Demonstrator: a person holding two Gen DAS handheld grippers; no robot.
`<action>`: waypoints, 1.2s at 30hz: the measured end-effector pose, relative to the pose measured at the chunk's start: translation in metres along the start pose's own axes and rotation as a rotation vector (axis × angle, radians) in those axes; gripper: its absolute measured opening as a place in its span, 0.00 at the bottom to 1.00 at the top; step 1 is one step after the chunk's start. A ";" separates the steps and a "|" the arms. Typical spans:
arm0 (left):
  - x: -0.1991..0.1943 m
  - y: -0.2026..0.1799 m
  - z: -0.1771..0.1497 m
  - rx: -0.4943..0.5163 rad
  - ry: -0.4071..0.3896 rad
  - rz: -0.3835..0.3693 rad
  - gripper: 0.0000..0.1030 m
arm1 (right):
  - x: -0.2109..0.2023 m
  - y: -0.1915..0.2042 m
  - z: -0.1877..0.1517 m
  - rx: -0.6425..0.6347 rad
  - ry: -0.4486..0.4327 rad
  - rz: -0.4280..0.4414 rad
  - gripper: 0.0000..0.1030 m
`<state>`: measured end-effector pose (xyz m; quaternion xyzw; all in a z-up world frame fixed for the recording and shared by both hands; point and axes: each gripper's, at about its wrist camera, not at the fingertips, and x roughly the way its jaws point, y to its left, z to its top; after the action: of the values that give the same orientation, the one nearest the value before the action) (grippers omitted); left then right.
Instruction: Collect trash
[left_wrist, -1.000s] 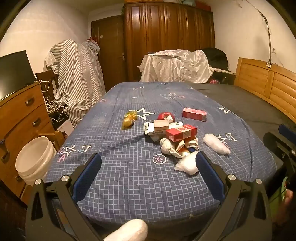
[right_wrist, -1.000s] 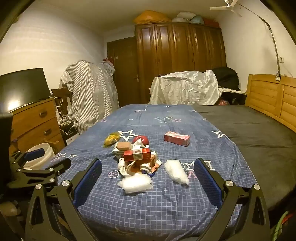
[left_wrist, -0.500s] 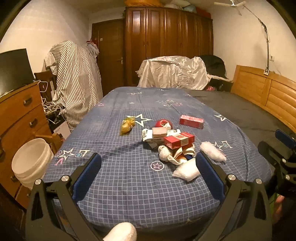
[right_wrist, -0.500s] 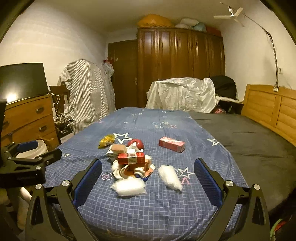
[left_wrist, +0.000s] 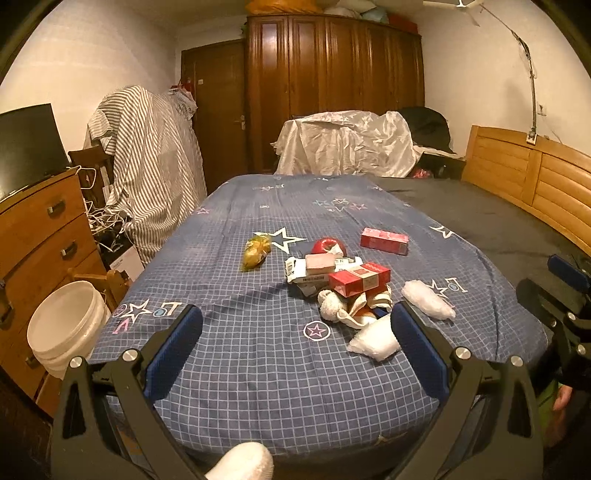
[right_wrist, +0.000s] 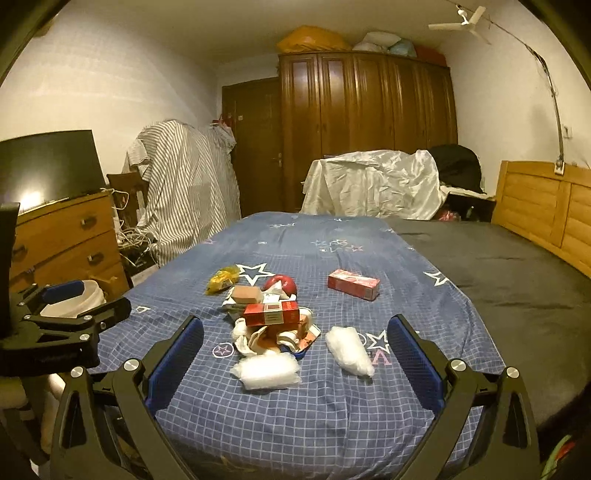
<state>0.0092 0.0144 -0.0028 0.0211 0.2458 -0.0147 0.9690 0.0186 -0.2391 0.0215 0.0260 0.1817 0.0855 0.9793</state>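
Trash lies in a loose pile on the blue checked bedspread: a red box on crumpled paper, a pink box, a yellow wrapper, a red round lid and two clear plastic bags. The same pile shows in the right wrist view, with the red box, pink box and bags. My left gripper is open and empty, short of the pile. My right gripper is open and empty, facing the pile.
A white bucket stands on the floor left of the bed, beside a wooden dresser. A wooden headboard runs along the right. Covered furniture and a wardrobe stand at the far end.
Both grippers have tilted up and drawn back a little, so the trash pile sits lower and smaller in both views. Both stay open and empty.
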 end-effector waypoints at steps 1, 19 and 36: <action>0.000 0.001 0.001 -0.002 -0.001 0.000 0.95 | 0.000 0.000 0.000 -0.002 0.000 0.004 0.96; 0.005 0.005 -0.004 -0.006 0.025 0.002 0.95 | 0.001 0.002 -0.001 -0.009 0.002 0.033 0.96; 0.006 0.008 -0.004 0.003 0.036 0.007 0.95 | 0.001 0.006 0.000 -0.022 -0.002 0.056 0.96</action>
<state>0.0130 0.0223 -0.0094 0.0235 0.2632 -0.0112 0.9644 0.0189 -0.2329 0.0213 0.0204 0.1790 0.1149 0.9769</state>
